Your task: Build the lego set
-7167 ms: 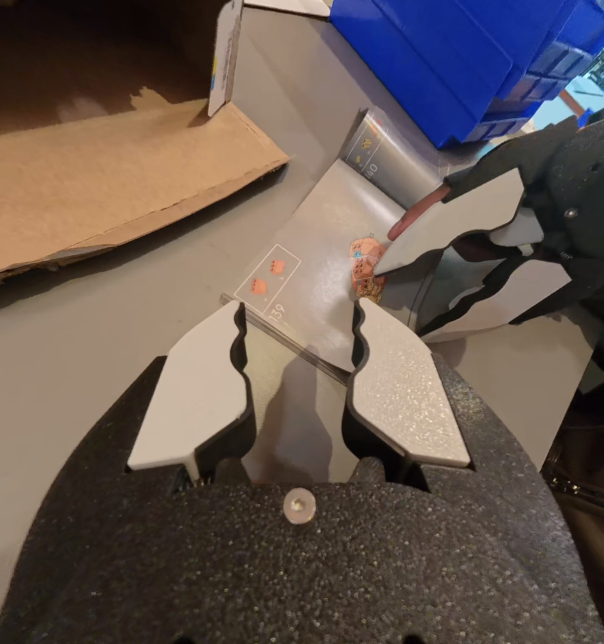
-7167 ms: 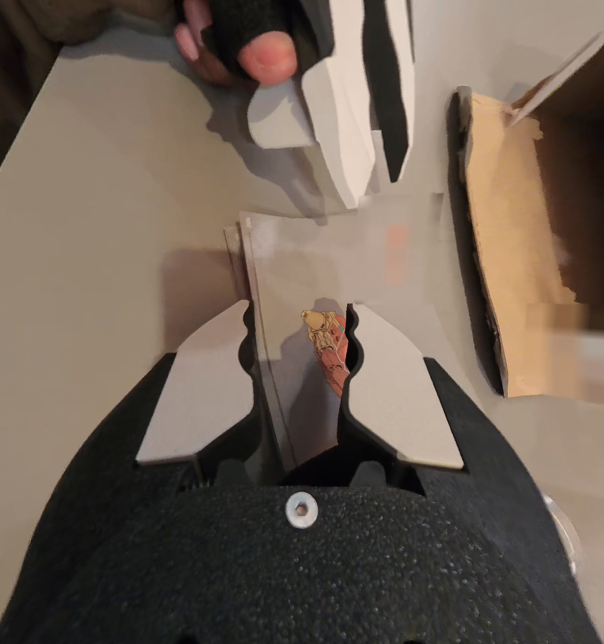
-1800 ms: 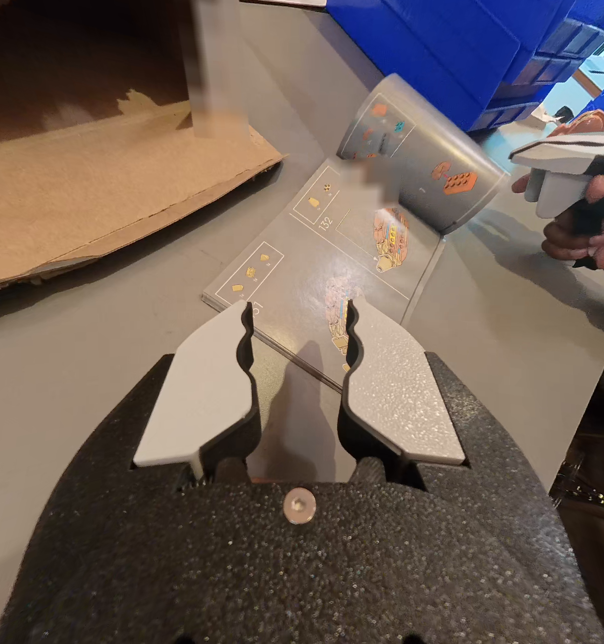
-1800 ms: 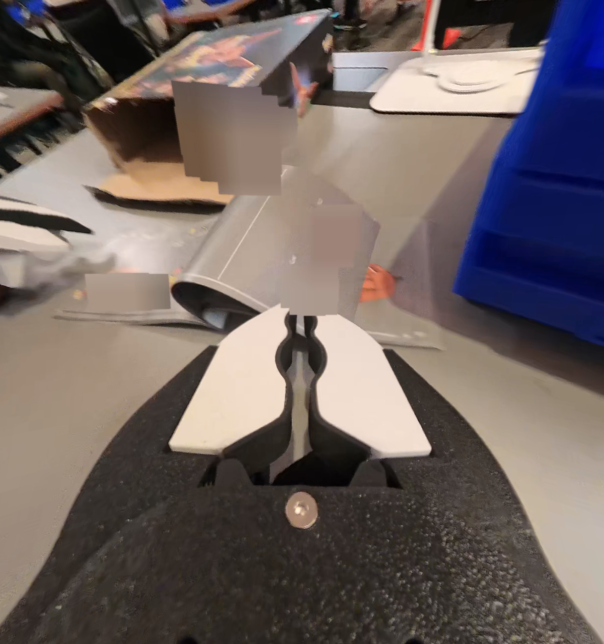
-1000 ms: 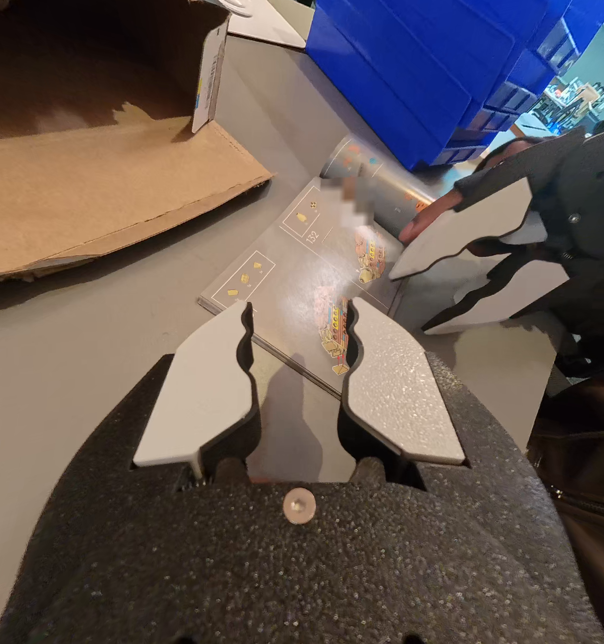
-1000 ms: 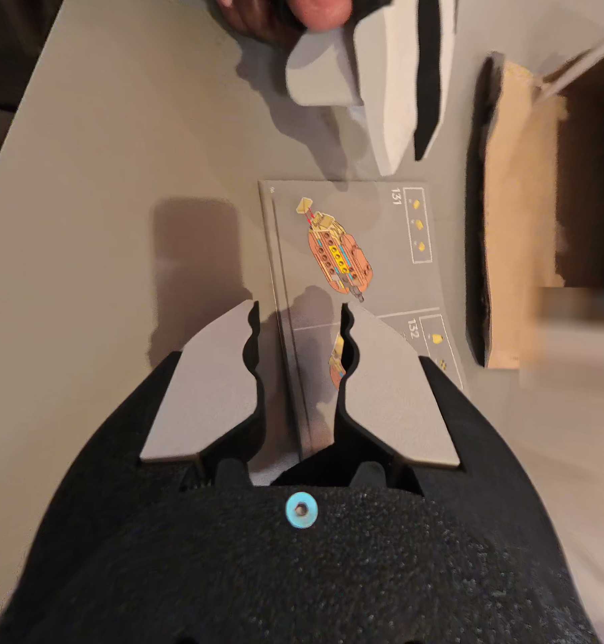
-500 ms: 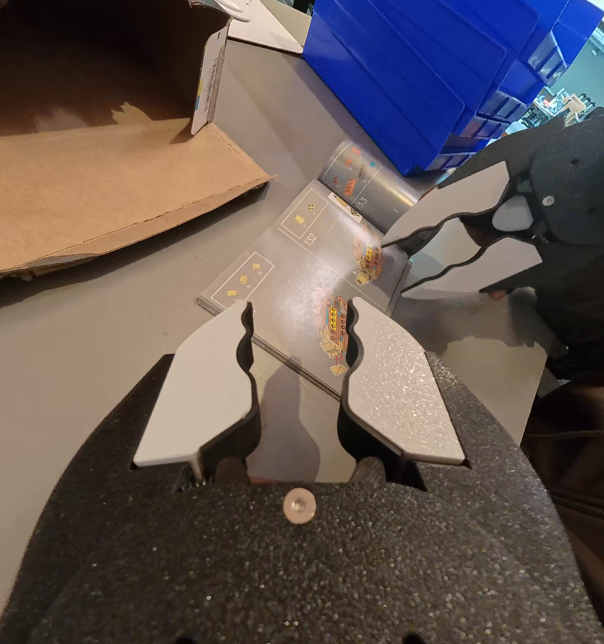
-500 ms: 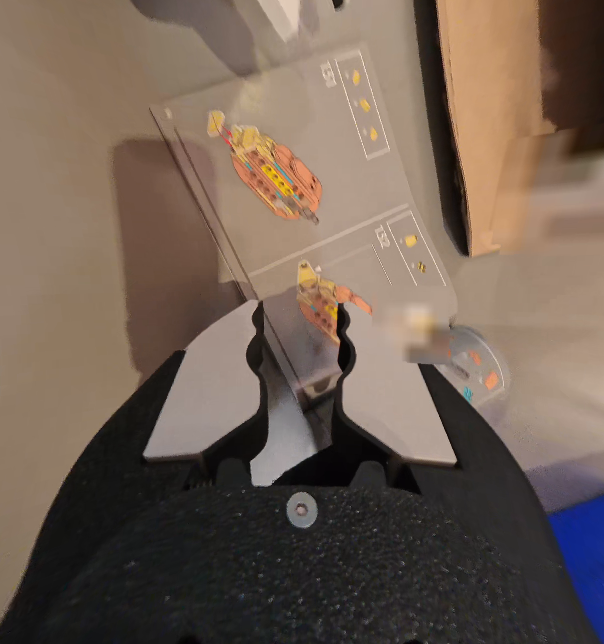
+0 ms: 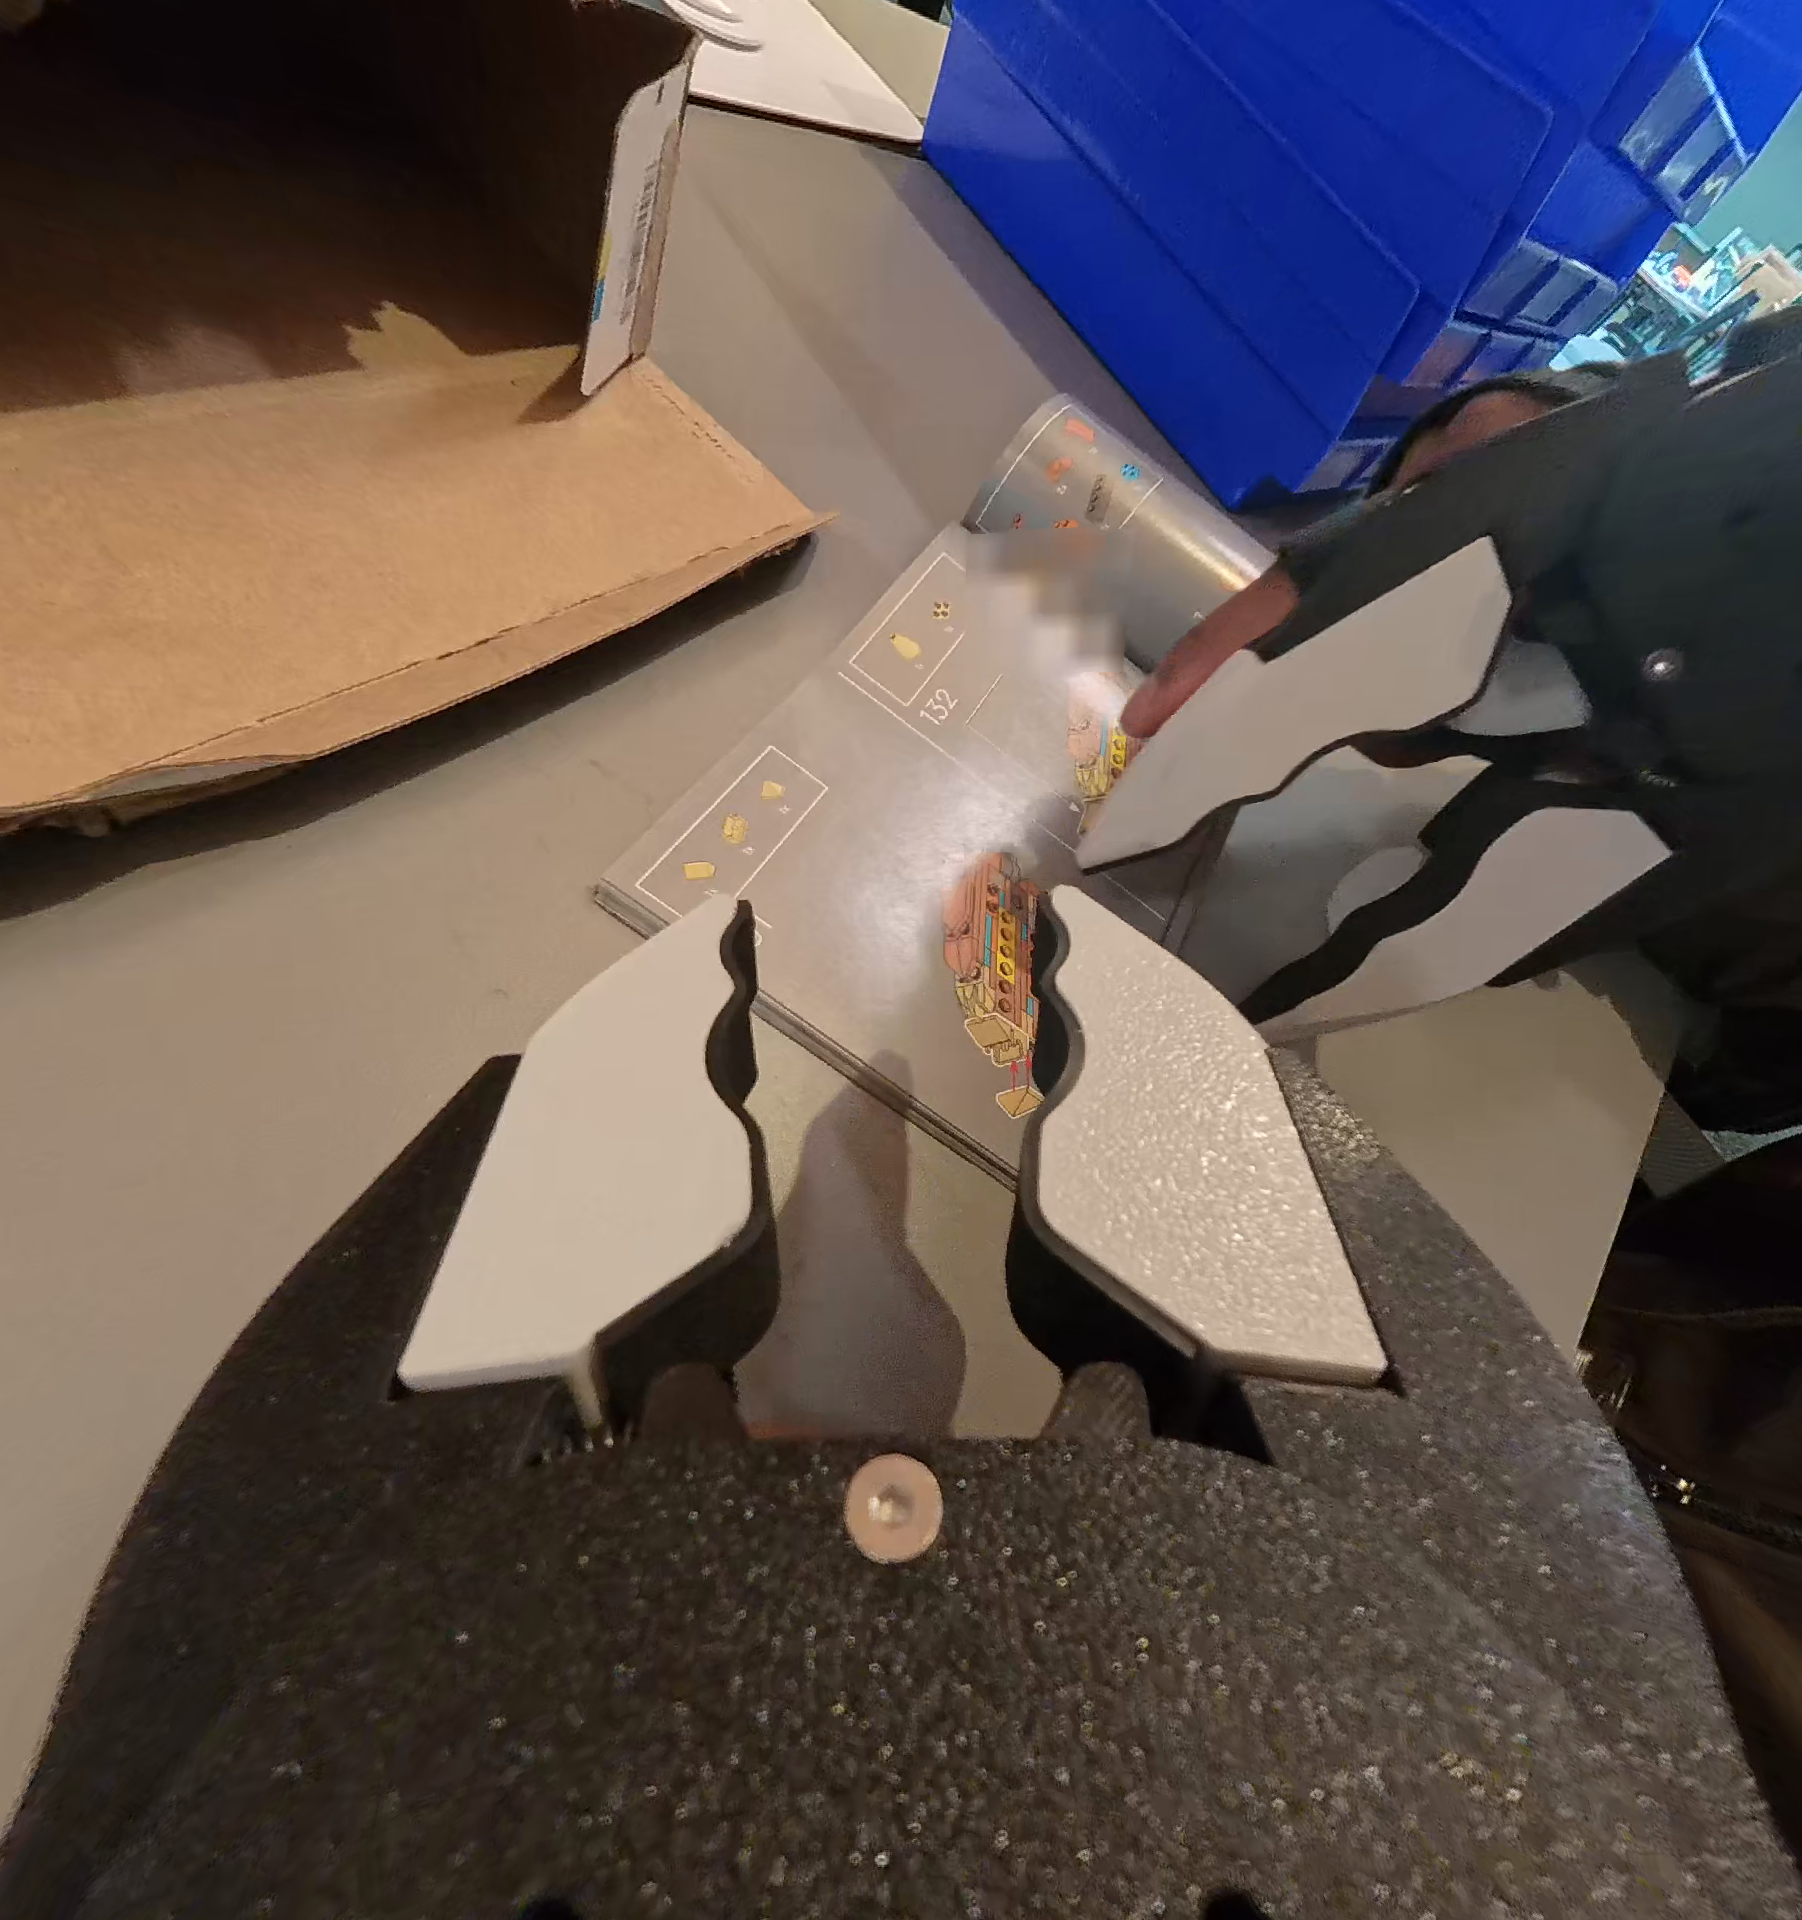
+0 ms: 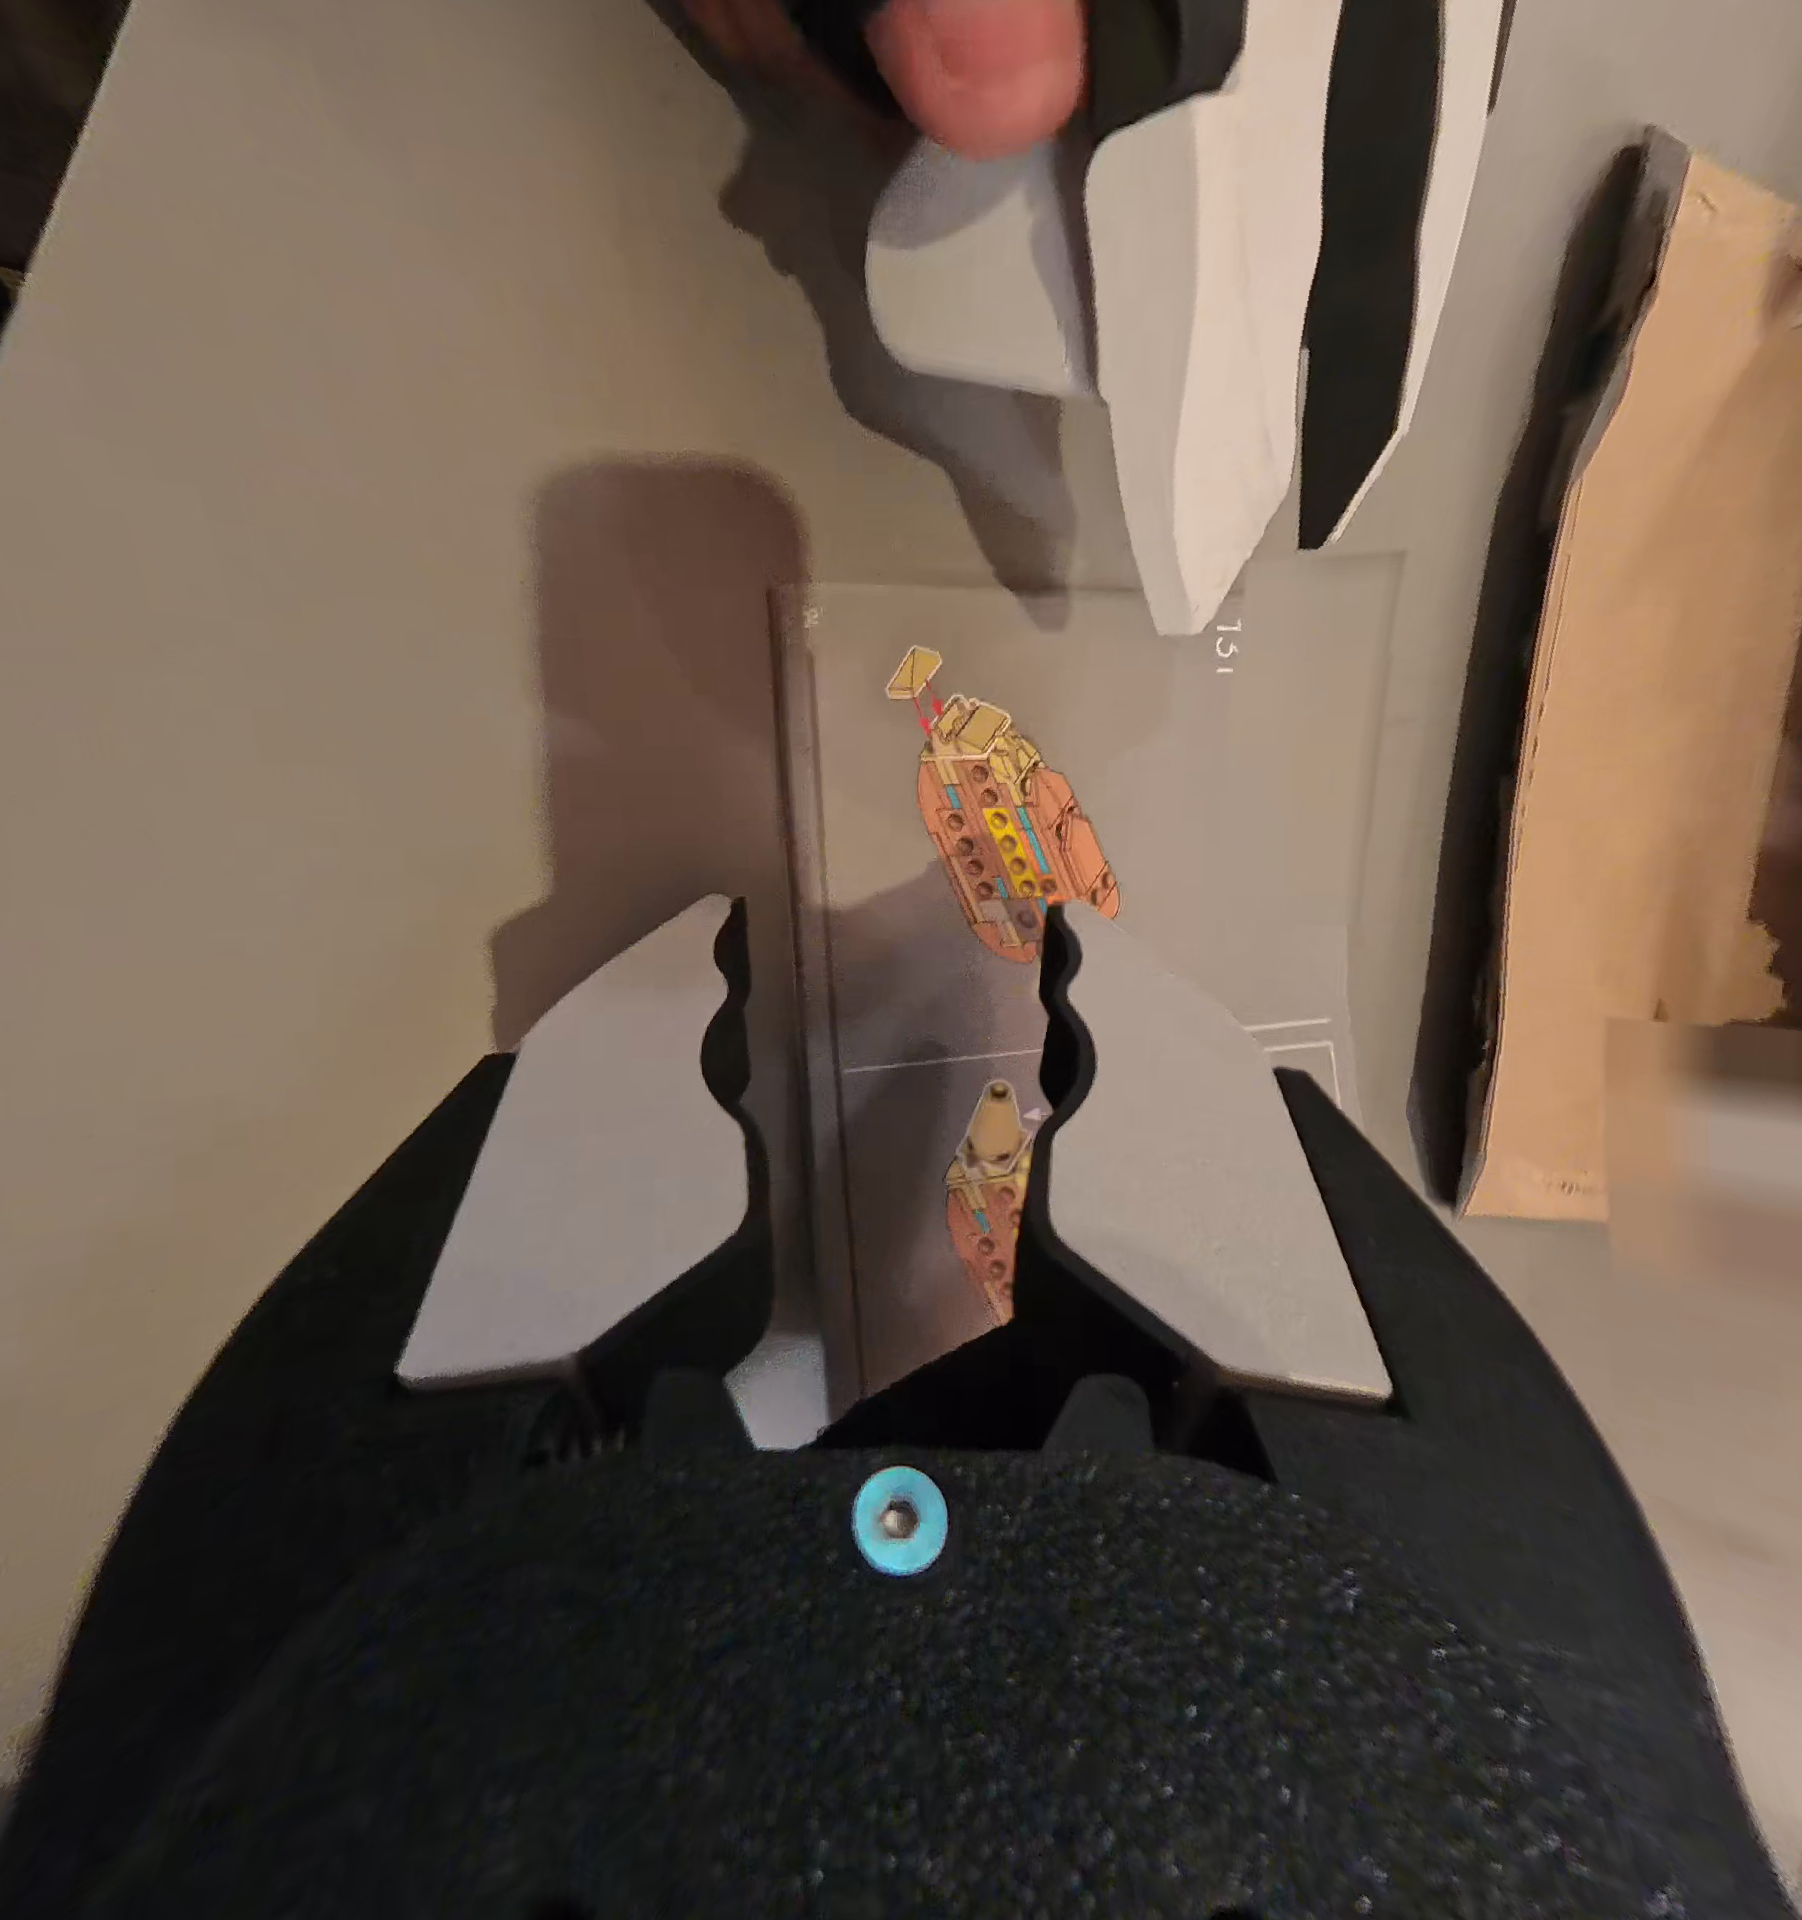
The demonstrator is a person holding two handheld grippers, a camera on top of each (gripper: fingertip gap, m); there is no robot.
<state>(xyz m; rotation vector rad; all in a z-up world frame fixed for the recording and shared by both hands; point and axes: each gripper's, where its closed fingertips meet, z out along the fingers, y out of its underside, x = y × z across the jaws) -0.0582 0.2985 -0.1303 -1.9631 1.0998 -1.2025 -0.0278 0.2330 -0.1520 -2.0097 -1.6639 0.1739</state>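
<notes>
An open grey instruction booklet (image 9: 876, 831) lies flat on the grey table, showing drawings of an orange and tan model. Its far pages curl up in a roll (image 9: 1115, 509). My left gripper (image 9: 892, 914) is open and empty, hovering just before the booklet's near edge. My right gripper (image 9: 1167, 935) comes in from the right, open, its upper finger over the right side of the page, with a person's finger (image 9: 1209, 644) stretched out along it. In the right wrist view the right gripper (image 10: 892, 914) is open over the booklet (image 10: 1136, 831), astride its edge. The left gripper (image 10: 1240, 312) shows beyond it. No loose bricks are visible.
An open cardboard box (image 9: 253, 520) lies on its side at the left, its flap on the table; it also shows in the right wrist view (image 10: 1655, 727). Blue storage bins (image 9: 1240, 208) stand behind the booklet. The table edge (image 9: 1603, 1195) runs close on the right.
The right gripper let go of the lifted page, opened, and came over the booklet; since half a second ago it has lowered onto the page's right side. The left gripper has barely moved.
</notes>
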